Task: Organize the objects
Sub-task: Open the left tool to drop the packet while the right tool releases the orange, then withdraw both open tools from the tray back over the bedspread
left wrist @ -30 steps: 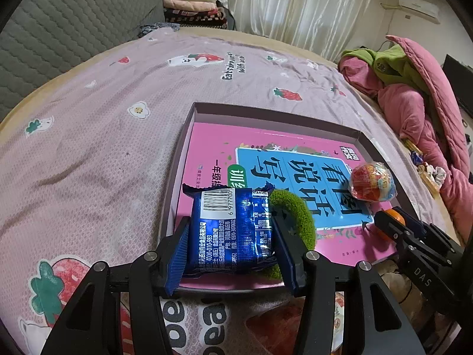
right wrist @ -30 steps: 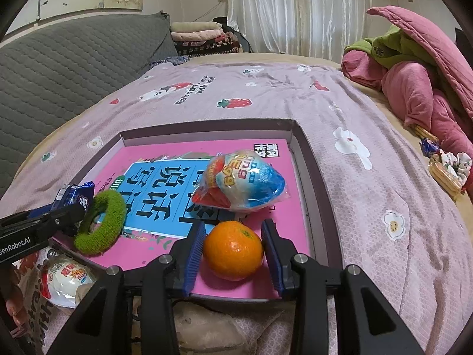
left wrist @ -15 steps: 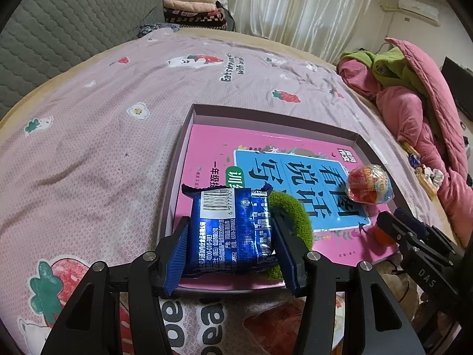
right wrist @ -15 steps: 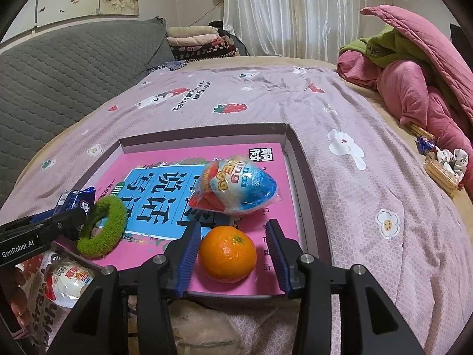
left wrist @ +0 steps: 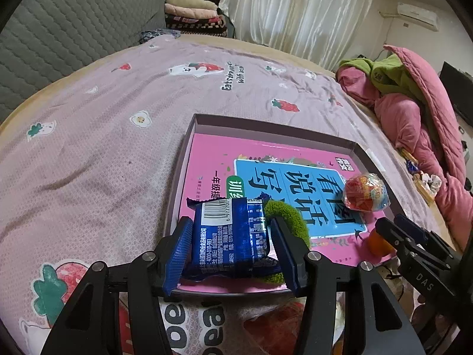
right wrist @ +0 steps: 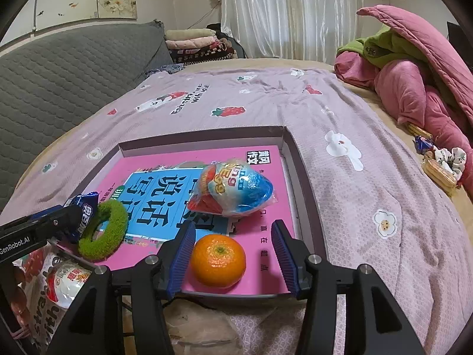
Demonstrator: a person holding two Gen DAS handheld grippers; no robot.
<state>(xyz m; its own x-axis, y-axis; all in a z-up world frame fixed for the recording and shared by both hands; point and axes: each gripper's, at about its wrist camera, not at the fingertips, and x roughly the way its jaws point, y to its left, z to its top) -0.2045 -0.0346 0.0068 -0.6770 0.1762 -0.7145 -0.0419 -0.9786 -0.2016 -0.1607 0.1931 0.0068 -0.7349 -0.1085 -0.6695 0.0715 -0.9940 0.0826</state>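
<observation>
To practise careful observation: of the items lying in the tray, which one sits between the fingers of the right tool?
The orange. It sits on the pink book between the open right tool; the wrapped egg toy and green ring lie farther off.

The left wrist view sits low at the near edge of the tray (left wrist: 266,124), over its near left corner, facing the curtain (left wrist: 295,14) at 12 o'clock. The left gripper (left wrist: 230,251) fills its bottom, with the right gripper (left wrist: 414,245) at 4 o'clock.

The right wrist view sits equally low and close over the near right corner of the tray (right wrist: 207,136), also facing the curtain (right wrist: 289,14). The right gripper (right wrist: 233,257) is at its bottom and the left gripper (right wrist: 59,224) at 9 o'clock.

Both views share the tray, the book (left wrist: 266,159) (right wrist: 177,162) in it, the bed (left wrist: 88,148) (right wrist: 354,177) and the pink quilt (left wrist: 414,103) (right wrist: 414,74) at 2 o'clock.
</observation>
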